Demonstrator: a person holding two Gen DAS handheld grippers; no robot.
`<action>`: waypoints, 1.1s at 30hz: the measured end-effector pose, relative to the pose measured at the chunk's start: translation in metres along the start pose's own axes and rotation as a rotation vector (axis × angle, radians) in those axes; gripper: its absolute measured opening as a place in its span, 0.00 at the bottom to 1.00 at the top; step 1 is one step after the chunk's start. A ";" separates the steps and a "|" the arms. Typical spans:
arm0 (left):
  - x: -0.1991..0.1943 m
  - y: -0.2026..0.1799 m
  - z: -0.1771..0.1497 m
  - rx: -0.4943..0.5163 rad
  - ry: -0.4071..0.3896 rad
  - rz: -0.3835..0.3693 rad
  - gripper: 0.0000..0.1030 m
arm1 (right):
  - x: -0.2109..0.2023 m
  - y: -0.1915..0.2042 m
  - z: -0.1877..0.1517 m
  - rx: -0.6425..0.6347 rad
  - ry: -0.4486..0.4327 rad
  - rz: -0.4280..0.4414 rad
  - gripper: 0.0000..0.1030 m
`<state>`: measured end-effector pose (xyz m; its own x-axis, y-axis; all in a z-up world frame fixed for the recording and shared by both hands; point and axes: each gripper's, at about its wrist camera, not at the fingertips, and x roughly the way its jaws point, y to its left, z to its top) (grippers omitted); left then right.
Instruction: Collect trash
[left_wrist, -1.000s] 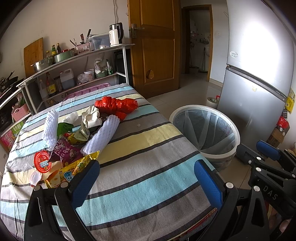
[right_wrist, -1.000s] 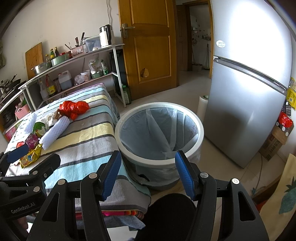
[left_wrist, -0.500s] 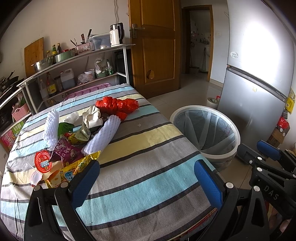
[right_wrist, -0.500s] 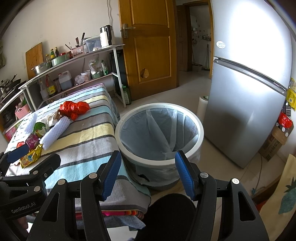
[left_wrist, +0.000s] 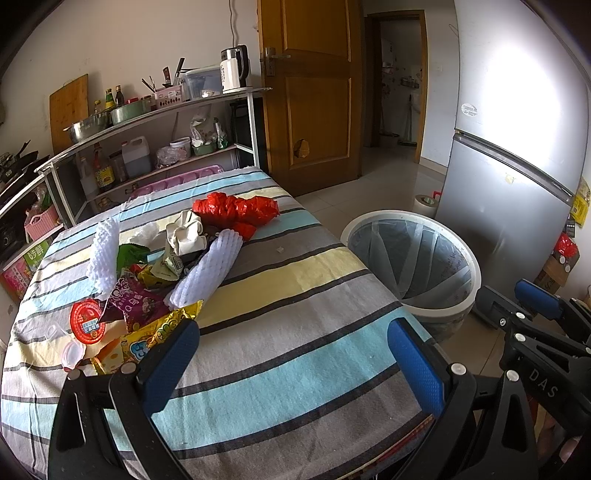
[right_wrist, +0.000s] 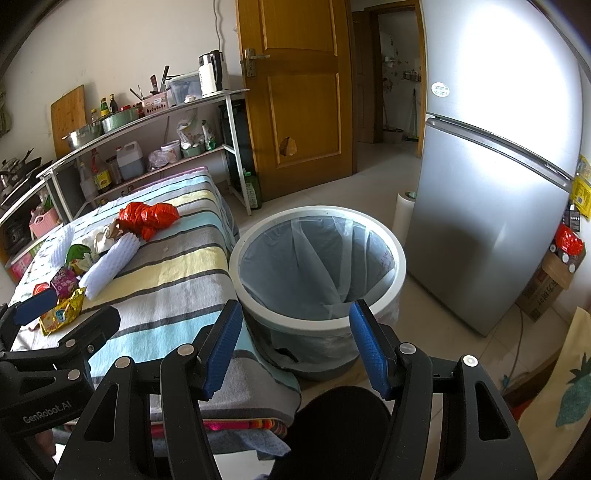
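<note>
Trash pile (left_wrist: 166, 266) (red bag, foam sleeves, wrappers): all on the striped table (left_wrist: 295, 332), far left; lined bin (right_wrist: 317, 266) right of table, apparently empty; left gripper (left_wrist: 291, 365) and right gripper (right_wrist: 295, 343) spread, holding nothing; collection not begun.

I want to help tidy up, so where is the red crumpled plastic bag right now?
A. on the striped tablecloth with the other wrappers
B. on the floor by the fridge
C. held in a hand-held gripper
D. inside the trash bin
A: the red crumpled plastic bag lies on the striped tablecloth beside the wrappers; the trash bin holds only its liner.
</note>
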<state>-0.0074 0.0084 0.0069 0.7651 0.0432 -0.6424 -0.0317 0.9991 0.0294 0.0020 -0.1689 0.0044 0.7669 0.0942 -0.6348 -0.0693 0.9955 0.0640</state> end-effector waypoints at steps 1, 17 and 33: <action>0.000 0.000 0.000 0.000 0.001 0.000 1.00 | 0.000 0.000 0.000 0.000 0.000 -0.001 0.59; -0.022 0.063 -0.011 -0.065 -0.011 0.126 1.00 | 0.007 0.044 0.012 -0.071 -0.024 0.146 0.60; -0.029 0.201 -0.044 -0.346 0.030 0.243 1.00 | 0.053 0.173 0.008 -0.238 0.108 0.476 0.60</action>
<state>-0.0645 0.2079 -0.0022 0.6897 0.2728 -0.6708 -0.4269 0.9014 -0.0723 0.0361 0.0086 -0.0119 0.5465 0.5227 -0.6543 -0.5456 0.8150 0.1953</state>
